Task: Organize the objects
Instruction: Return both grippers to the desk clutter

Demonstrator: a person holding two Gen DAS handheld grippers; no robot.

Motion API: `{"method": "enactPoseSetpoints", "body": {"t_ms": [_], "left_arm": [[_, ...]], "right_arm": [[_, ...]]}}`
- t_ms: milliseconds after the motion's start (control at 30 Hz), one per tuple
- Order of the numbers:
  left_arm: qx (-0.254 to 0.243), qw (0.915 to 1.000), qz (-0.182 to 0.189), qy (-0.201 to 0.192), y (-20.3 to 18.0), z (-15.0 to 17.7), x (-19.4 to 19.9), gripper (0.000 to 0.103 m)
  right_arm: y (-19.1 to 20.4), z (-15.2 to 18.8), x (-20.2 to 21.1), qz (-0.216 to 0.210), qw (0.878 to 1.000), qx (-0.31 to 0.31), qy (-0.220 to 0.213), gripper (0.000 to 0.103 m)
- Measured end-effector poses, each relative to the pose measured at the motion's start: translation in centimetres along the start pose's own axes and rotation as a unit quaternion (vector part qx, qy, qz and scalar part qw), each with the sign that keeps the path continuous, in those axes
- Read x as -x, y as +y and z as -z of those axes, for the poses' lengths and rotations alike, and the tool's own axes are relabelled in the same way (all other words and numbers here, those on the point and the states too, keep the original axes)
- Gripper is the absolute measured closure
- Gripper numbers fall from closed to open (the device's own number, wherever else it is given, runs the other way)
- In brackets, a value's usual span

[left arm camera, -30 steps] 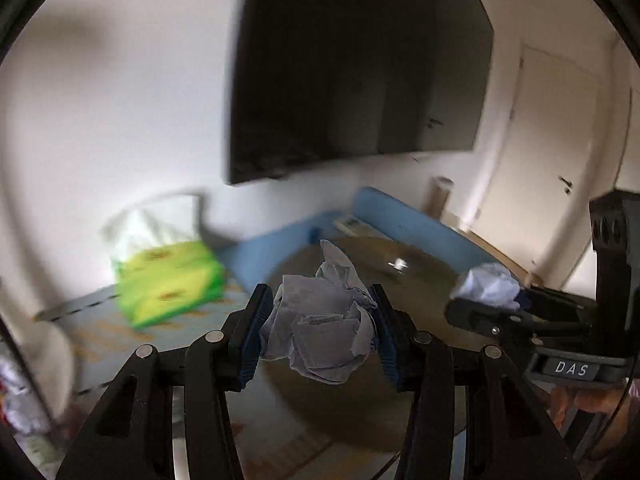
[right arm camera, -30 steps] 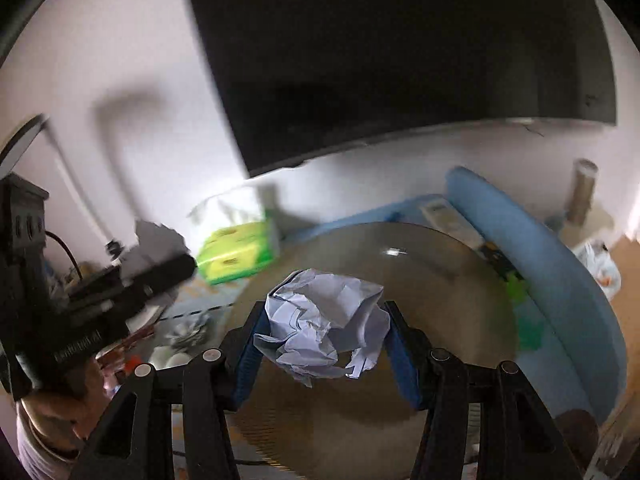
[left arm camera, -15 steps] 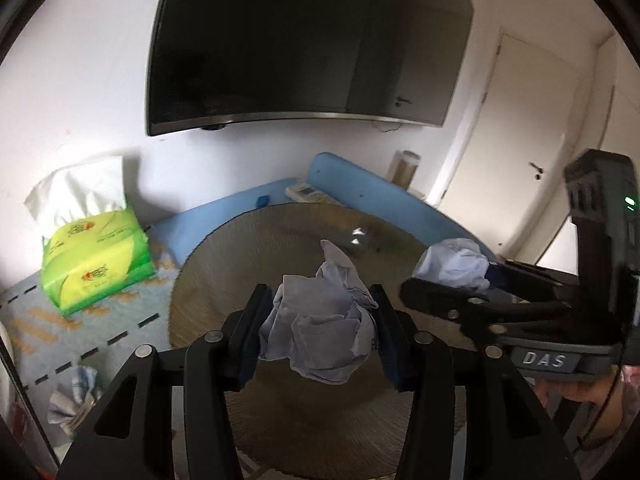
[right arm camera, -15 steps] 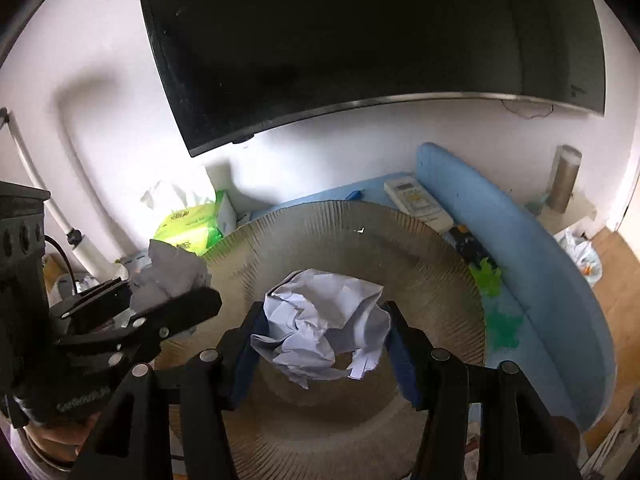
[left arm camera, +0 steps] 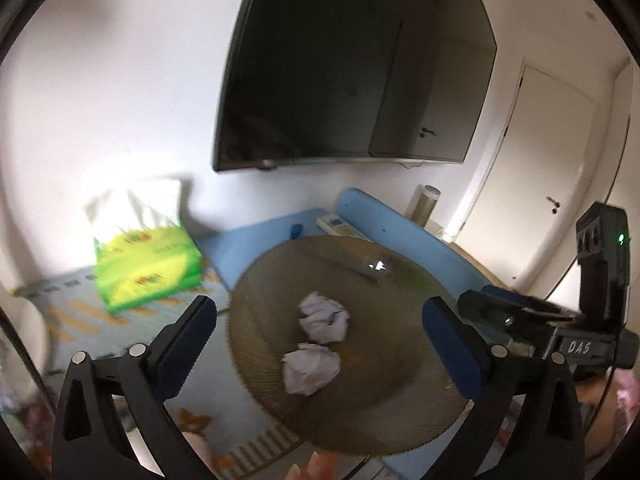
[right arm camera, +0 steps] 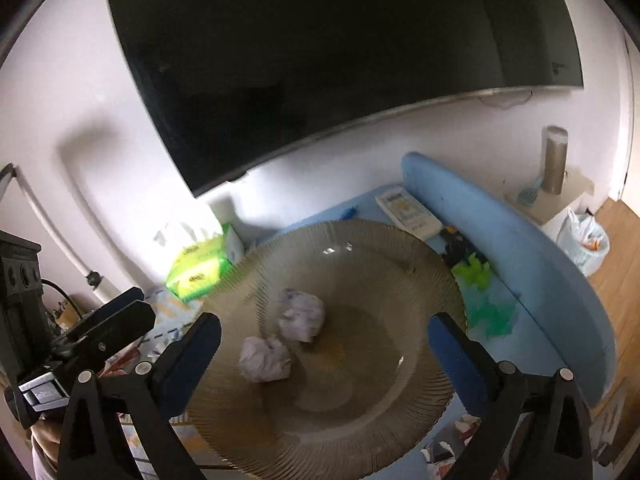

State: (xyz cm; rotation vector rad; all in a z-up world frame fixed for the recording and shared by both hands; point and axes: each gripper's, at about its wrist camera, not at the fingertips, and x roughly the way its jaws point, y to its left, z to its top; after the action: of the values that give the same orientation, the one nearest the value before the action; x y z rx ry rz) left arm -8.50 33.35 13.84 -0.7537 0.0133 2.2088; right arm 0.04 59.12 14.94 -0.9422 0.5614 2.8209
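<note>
Paper balls both down in the dish!
Two crumpled paper balls (left arm camera: 322, 317) (left arm camera: 311, 367) lie touching near the middle of the ribbed brown glass plate (left arm camera: 404, 412). Left tool (left arm camera: 320, 344) hangs over them, jaws opening wide, nothing between them; right tool (right arm camera: 324, 346) likewise, jaws opening and bare. Beyond the plate's left rim sits a green tissue pack (left arm camera: 146, 270) on the table (left arm camera: 256, 240), a remote (right arm camera: 408, 212) on the far side, and a dark TV (left arm camera: 352, 64) on the wall.
</note>
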Motion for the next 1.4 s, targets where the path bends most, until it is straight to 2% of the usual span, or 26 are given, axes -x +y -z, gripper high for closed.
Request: {"method": "enactPoseSetpoints", "body": {"t_ms": [133,267,433,600,700,767,867,1000,1033,1100,1167,1200,1300,1400], "left_arm": [[-0.016,0.9992,-0.022,-0.029,-0.1,-0.6,4.5,0.0],[-0.029,0.9963,-0.058,-0.057,0.6,-1.0,9.7,0.0],[-0.038,0.9872,-0.13,-0.085,2.9,-1.8,18.9,0.0],[-0.008,0.9696,-0.221,-0.105,7.9,-1.5,27.7,0.0],[0.054,0.9526,-0.284,-0.094,13.3,1.0,31.3,0.0],[0.113,0.9411,-0.306,-0.088,17.5,3.9,32.6,0.0],[0.196,0.9314,-0.299,-0.068,23.1,9.1,32.6,0.0],[0.27,0.9206,-0.282,-0.001,27.9,15.1,28.6,0.0],[0.291,0.9175,-0.27,0.017,28.9,16.5,27.2,0.0],[0.338,0.9143,-0.221,0.035,30.6,18.7,24.5,0.0],[0.359,0.9111,-0.198,0.042,31.2,19.4,22.8,0.0],[0.36,0.9098,-0.2,0.047,31.3,19.5,21.8,0.0],[0.356,0.9127,-0.195,0.048,31.4,19.4,20.7,0.0],[0.368,0.908,-0.194,0.051,31.7,19.9,20.8,0.0]], "right_arm": [[2.0,-0.3,2.0,-0.014,1.0,0.008,-0.011,0.0],[5.1,-0.2,5.1,-0.032,0.998,0.024,-0.04,0.0],[10.9,0.4,9.8,-0.083,0.991,0.059,-0.085,0.0],[17.7,2.3,13.1,-0.159,0.973,0.108,-0.126,0.0],[22.5,5.2,12.8,-0.21,0.958,0.152,-0.126,0.0],[25.3,7.7,11.5,-0.23,0.95,0.18,-0.107,0.0],[29.5,12.2,8.1,-0.243,0.942,0.226,-0.053,0.0],[33.3,18.3,2.1,-0.225,0.93,0.287,0.037,0.0],[34.0,19.7,0.9,-0.218,0.926,0.301,0.057,0.0],[34.9,21.9,-1.2,-0.214,0.919,0.319,0.084,0.0],[35.4,23.5,-2.5,-0.216,0.915,0.325,0.106,0.0],[35.5,24.1,-2.9,-0.215,0.913,0.328,0.112,0.0],[35.9,25.0,-3.9,-0.201,0.908,0.35,0.115,0.0],[36.3,25.8,-5.1,-0.183,0.905,0.366,0.119,0.0]]}}
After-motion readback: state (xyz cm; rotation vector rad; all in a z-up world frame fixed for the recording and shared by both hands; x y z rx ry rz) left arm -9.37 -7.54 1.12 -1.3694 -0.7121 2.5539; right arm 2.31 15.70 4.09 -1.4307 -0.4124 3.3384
